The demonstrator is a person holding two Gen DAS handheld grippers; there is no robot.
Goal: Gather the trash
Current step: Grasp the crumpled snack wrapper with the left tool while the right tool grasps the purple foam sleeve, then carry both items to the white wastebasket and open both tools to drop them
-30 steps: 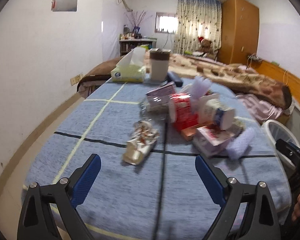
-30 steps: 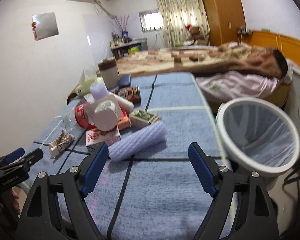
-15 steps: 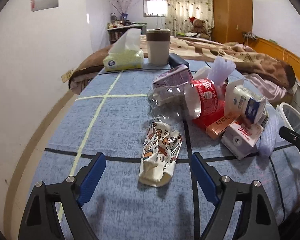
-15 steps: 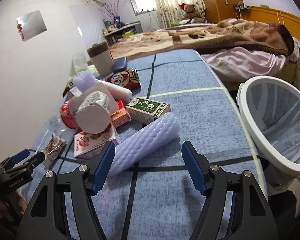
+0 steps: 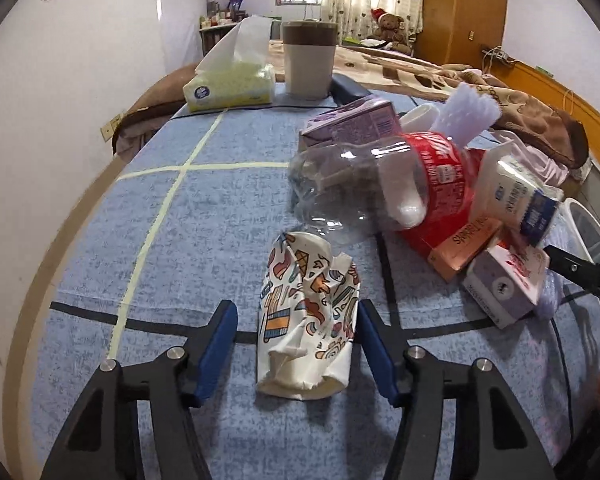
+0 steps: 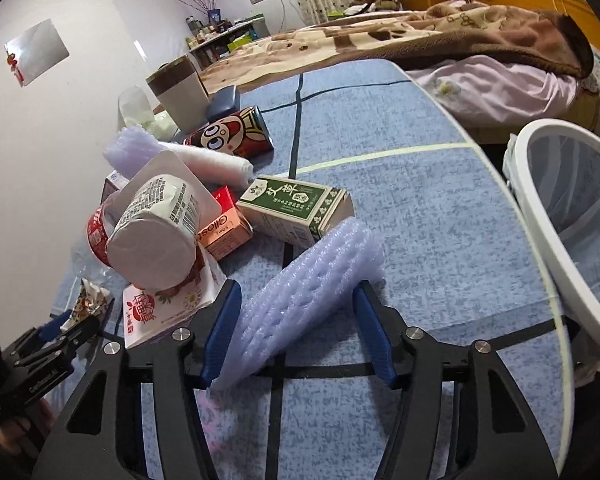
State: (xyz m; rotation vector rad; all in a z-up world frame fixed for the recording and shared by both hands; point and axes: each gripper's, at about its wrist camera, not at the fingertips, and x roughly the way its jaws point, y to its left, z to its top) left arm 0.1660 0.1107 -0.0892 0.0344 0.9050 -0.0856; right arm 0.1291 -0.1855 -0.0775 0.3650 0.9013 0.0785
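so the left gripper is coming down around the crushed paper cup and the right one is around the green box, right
Not quite. The left gripper is closing around the crushed paper cup, but the right gripper is closing around the lilac foam sleeve, as the right wrist view shows. The green box lies beyond it, untouched.

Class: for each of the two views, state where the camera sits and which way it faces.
Left wrist: on the left hand-held gripper, looking down at a crumpled paper cup; jaws closing, the other gripper's tip at right.
Right wrist: on the right hand-held gripper, facing a lilac foam roll; jaws closing.
Shared: the paper cup and the trash pile.
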